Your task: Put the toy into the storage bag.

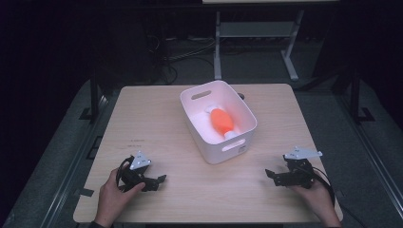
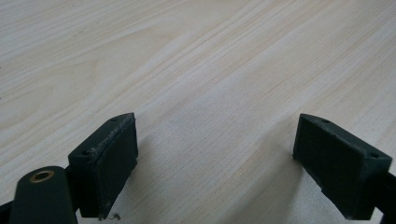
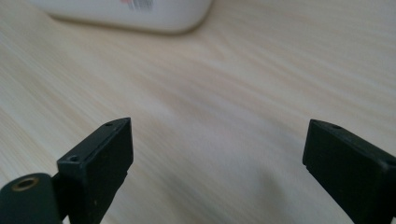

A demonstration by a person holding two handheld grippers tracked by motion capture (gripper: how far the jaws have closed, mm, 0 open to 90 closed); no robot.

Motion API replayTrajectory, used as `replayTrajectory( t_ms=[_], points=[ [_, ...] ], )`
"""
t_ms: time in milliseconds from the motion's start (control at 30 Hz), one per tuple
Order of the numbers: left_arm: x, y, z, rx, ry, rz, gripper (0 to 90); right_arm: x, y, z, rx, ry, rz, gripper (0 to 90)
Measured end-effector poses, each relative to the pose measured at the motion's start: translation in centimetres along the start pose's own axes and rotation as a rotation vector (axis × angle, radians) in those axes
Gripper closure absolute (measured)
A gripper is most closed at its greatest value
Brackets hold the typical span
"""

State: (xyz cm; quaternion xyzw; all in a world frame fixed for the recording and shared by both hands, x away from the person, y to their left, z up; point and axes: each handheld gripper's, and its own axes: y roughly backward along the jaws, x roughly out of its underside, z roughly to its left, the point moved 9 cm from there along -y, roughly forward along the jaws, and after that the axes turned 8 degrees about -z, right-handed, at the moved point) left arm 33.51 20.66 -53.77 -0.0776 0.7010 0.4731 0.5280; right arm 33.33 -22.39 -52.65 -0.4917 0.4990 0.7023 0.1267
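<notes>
High view, object: orange bottle [image 1: 220, 120] lies on its side in the white bin [image 1: 195, 123]; long axis runs from far-left to near-right, white cap toward the person.
High view, bin: just right of centre on the wooden table [image 1: 157, 118], turned askew.
High view, tools: left gripper [image 1: 161, 179] and right gripper [image 1: 269, 174] rest near the front edge, well apart, tips facing inward.
High view, room: dark, grey floor, desk frame behind.
Left gripper view: jaws spread wide, nothing held, pale woodgrain between them.
Right gripper view: jaws wide apart, empty; bin's lower edge [image 3: 140, 16] ahead.
</notes>
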Motion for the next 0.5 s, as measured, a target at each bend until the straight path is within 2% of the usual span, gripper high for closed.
replayTrajectory(
  t_ms=[67,167,267,500],
  points=[
    [0.0,0.0,0.0,0.0,0.0,0.0,13.0,1.2,-0.1,-0.1,0.02,0.006,0.032,6.8],
    [0.0,0.0,0.0,0.0,0.0,-0.001,13.0,1.9,-0.2,-0.1,0.025,0.014,0.047,5.6],
    [0.0,0.0,0.0,0.0,0.001,-0.001,13.0,2.2,-0.2,-0.1,0.006,-0.017,0.027,5.1],
    [0.0,0.0,0.0,-0.002,0.001,0.001,13.0,2.3,-0.2,-0.1,0.0,-0.014,0.033,3.1]
  ],
)
